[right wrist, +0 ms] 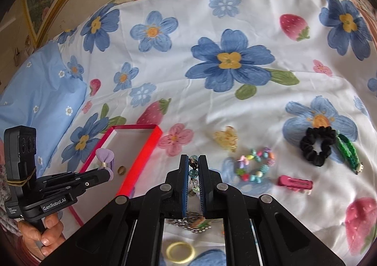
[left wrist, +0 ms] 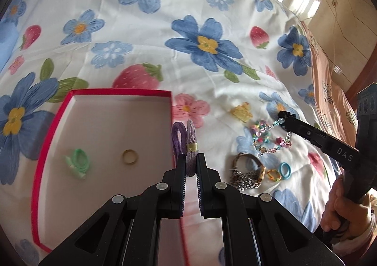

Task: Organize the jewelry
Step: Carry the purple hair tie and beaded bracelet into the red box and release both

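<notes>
- Purple hair tie (left wrist: pixel 188 145) is clamped in the left tool (left wrist: pixel 190 160), beside the red box (left wrist: pixel 103 92).
- Beaded bracelet (right wrist: pixel 193 171) is pinched by the right tool (right wrist: pixel 193 162) over the bed (right wrist: pixel 212 105).

Left gripper (left wrist: pixel 190 167) fingers clamped; right gripper (right wrist: pixel 193 167) fingers clamped

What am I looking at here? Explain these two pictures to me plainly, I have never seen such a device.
A person holds a two-finger gripper in each hand; each carries a fisheye camera looking along its fingers. The left gripper is shut on a purple hair tie at the edge of the red tray, which holds a gold ring and a green hair tie. The right gripper is shut on a crystal bead bracelet. On the flowered bedspread lie a black scrunchie, a pink clip and a colourful bead bracelet.
</notes>
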A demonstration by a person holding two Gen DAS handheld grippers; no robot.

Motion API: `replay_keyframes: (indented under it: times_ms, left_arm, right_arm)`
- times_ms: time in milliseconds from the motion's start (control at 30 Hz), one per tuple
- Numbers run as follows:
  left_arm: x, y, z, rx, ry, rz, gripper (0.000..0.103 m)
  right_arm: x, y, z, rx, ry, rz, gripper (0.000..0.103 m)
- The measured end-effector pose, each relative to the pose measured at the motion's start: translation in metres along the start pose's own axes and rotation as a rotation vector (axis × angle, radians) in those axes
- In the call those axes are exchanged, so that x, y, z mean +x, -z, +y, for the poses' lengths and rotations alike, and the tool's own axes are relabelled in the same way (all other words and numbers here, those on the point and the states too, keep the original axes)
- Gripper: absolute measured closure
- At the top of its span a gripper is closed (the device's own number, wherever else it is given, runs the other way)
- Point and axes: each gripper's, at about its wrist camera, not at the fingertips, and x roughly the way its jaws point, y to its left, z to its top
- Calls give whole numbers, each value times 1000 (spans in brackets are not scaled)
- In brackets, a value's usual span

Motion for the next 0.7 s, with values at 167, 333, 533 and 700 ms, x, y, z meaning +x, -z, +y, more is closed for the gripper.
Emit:
replay_keyframes:
  times_ms: [167,333,533,700]
  left_arm:
    - [-17,9,24,-45,-26,-5,96]
    - [-30,15,38,-67,-48,-7,96]
    - [-39,16,53,-91,-72,-14,96]
    - [-43,19,67,-108,-94,-8,96]
  right_arm:
    - [9,0,22,-24,-36,12,96]
    - [19,-1,43,-45,-75,24,96]
    - [29,-2,72,-81,-122,36,96]
    - [37,0,99,-114,-173,53,96]
